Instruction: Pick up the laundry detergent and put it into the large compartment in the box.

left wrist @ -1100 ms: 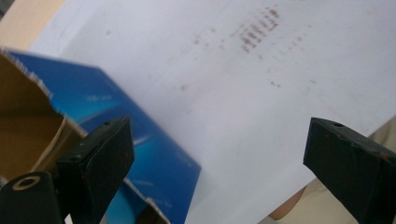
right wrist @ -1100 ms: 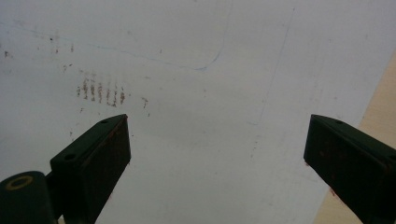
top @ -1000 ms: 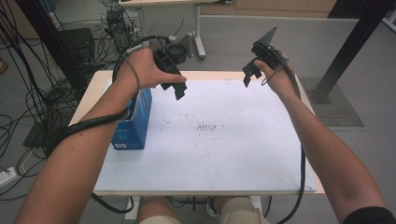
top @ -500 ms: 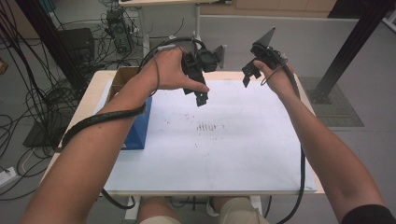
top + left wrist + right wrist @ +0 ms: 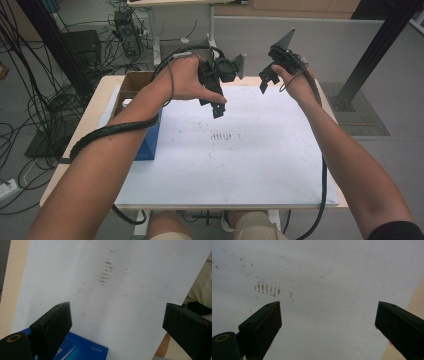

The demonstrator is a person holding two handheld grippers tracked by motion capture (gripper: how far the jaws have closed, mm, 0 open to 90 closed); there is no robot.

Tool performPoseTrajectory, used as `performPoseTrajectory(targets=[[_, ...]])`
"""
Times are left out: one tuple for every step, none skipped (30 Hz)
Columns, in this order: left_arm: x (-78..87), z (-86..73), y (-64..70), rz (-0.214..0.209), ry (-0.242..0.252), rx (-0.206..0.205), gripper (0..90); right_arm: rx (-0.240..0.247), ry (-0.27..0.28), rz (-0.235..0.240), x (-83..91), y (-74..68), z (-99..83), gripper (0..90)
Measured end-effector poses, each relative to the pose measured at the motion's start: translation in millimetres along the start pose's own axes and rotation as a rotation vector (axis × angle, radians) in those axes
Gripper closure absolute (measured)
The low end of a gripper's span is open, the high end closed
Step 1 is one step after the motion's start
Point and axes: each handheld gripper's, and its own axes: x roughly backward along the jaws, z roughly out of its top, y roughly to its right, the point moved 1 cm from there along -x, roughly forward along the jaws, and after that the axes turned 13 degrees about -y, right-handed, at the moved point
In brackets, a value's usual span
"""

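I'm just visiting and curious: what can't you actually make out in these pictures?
- Blue box, high view: mostly hidden by the left forearm.
- Its label, left claw view: blurred, cut off by the bottom edge.
- Cardboard box, high view: contents too small to identify.

Lab – floor cables point(image 5: 35, 115), equipment rack point(image 5: 82, 50), white test table point(image 5: 260, 170)

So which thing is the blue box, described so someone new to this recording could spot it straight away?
Start from the white sheet that covers most of the table. Go to its left edge, under the person's left forearm. There the blue box stands against an open brown cardboard box. It is the only bright blue thing on the table, with pale print on one face.
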Motion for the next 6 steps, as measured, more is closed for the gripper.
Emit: performPoseTrajectory(targets=[[-0.3,0.0,0.5,0.001,-0.001,0.0,9.1,0.001,0.0,0.0,-0.1,-0.5,-0.2,7.1],[-1.1,-0.9,1.2,0.0,0.002,0.003,9.1,0.0,-0.001,-0.004,-0.2,-1.7,-0.2,7.1],[-1.2,-1.0,1.0,-0.001,0.001,-0.002,9.0,0.002,-0.002,-0.003,-0.3,-2.3,-0.2,7.1],[-1.5,-1.3,1.4,-0.005,0.001,0.003,9.0,0.002,-0.002,-0.004,-0.4,-3.2,-0.3,7.1],[-1.4,-1.5,1.5,0.0,0.0,-0.003,9.0,0.008,0.0,-0.007,-0.4,-3.6,-0.6,7.1],[-1.4,-2.1,1.4,0.0,0.003,-0.005,9.0,0.004,0.0,-0.005,-0.5,-4.6,-0.7,7.0]])
